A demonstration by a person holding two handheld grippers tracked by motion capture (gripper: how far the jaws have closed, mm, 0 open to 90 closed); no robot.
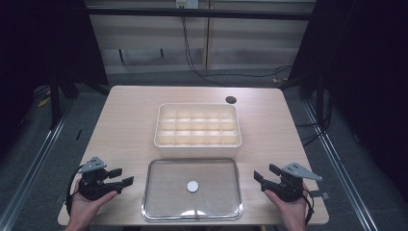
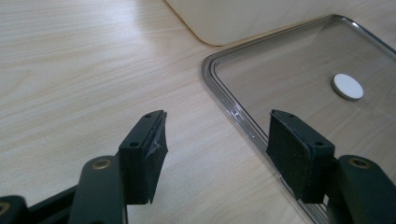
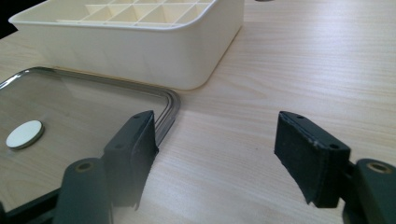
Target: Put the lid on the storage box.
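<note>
A cream box [image 1: 197,130] divided into several small compartments stands in the middle of the table; its wall [image 3: 140,51] is close ahead in the right gripper view. In front of it lies a clear flat lid [image 1: 192,189] with a white round knob [image 1: 192,186] at its centre. My left gripper [image 1: 122,177] rests open on the table left of the lid, with the lid's rim [image 2: 233,109] and the knob [image 2: 347,87] ahead of its jaws. My right gripper [image 1: 262,176] sits open to the right of the lid, whose corner [image 3: 170,100] lies by one jaw. Nothing is between either pair of jaws.
A dark round hole [image 1: 231,100] sits in the tabletop behind the box. Bare wood [image 1: 125,120] spreads left and right of the box. Cables run over the floor beyond the far edge.
</note>
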